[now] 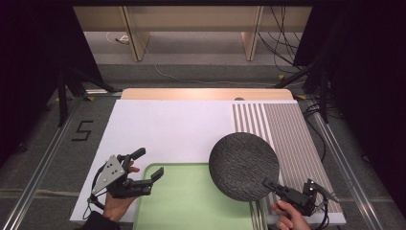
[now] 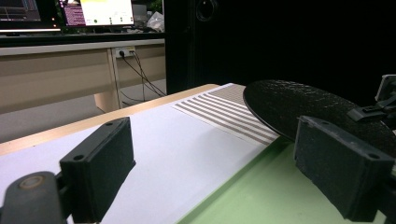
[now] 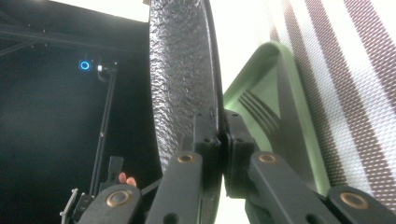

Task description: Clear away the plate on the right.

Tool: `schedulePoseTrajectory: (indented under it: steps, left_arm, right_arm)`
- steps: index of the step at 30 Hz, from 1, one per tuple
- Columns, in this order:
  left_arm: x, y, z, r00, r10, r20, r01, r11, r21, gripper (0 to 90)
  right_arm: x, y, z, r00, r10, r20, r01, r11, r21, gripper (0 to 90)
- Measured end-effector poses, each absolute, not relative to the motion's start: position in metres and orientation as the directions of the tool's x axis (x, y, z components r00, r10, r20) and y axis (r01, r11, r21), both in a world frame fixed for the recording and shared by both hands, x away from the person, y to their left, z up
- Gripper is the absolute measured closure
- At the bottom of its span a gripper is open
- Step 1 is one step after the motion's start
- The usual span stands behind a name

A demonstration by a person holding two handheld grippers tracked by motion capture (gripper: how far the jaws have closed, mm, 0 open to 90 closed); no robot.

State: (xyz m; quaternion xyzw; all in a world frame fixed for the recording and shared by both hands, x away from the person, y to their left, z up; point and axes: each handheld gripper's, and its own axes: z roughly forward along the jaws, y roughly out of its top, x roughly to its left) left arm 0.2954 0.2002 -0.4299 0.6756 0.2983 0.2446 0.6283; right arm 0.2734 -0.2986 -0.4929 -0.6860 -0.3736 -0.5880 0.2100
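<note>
Black and pebbled, the plate [image 1: 244, 166] hangs above the worktop [image 1: 172, 129], its round face over the corner where the green tray [image 1: 191, 201] meets the striped mat [image 1: 287, 139]. At the plate's five o'clock edge the right tongs [image 1: 268, 184] are clenched on its rim; in the right gripper view the plate [image 3: 184, 79] stands edge-on with both pads pinching it, the tray [image 3: 261, 93] and the mat [image 3: 345, 70] behind. At the plate's nine o'clock, well apart across the tray, the left tongs [image 1: 148, 165] are released, their jaws spread with nothing between them, one over the white sheet [image 1: 167, 124], one over the tray's corner. From the left gripper view the plate [image 2: 299, 105] sits at two o'clock, beyond the white sheet [image 2: 187, 144] and the tray [image 2: 261, 191]. Past the worktop at twelve o'clock, cables [image 1: 282, 43] lie on the floor near wooden desk legs [image 1: 136, 43].
</note>
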Motion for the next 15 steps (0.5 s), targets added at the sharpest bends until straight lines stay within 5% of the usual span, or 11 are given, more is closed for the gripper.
schedulePoseTrajectory:
  steps: [15]
  left_arm:
    - [0.295,0.2,-0.43,0.702,0.711,-0.044,0.094,-0.032,0.995,11.8]
  right_arm:
    - [0.274,-0.278,-0.495,0.002,0.296,0.955,0.818,-0.55,0.169,86.8]
